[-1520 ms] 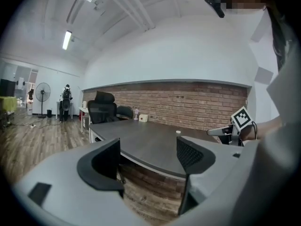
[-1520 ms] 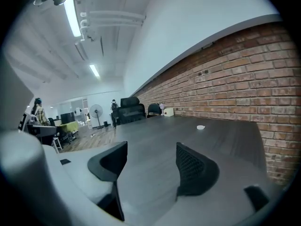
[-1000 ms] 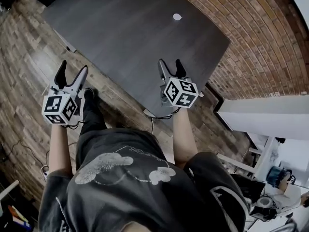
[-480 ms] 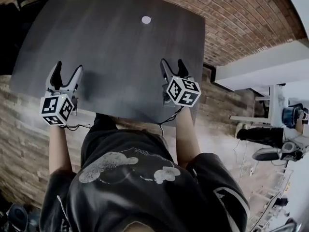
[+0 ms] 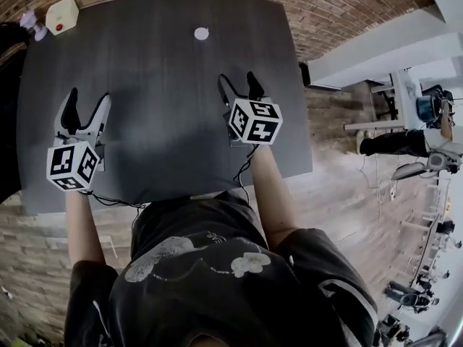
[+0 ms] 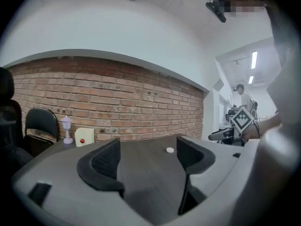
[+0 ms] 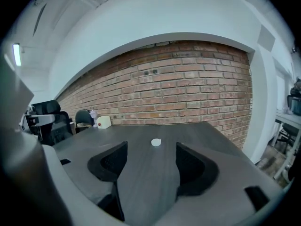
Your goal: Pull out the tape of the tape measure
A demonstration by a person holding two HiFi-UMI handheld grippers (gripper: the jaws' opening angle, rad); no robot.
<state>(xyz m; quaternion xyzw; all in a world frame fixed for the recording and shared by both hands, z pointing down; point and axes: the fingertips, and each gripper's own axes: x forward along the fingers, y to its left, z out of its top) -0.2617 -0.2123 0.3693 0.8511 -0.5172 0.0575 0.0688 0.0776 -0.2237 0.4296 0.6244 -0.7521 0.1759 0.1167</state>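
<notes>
We see a brick wall (image 5: 347,6) along the far side of the room, and a big dark table (image 5: 159,121) pushed up close to it. The near edge of the table is partly hidden behind the person (image 5: 217,280), whose dark shirt fills the bottom of the head view; the head is cut off there. A black chair (image 6: 41,124) stands at the far left end of the table, and only part of it shows. The left gripper (image 5: 87,100) is held over the left part of the table. Its jaws are spread wide with only bare table showing between them. The right gripper (image 5: 237,79) is held over the middle right part, and its jaws are spread wide too, with nothing in them. The two grippers are well apart from each other. A pale box (image 5: 62,14) with a red dot sits at the far left corner of the table, and a little white lamp (image 6: 67,128) stands just beside it. The tape measure (image 5: 201,32) is a tiny white round thing lying on the table near the far edge. It is well apart from both grippers and nothing touches it. It is too small for us to tell if any tape sticks out.
</notes>
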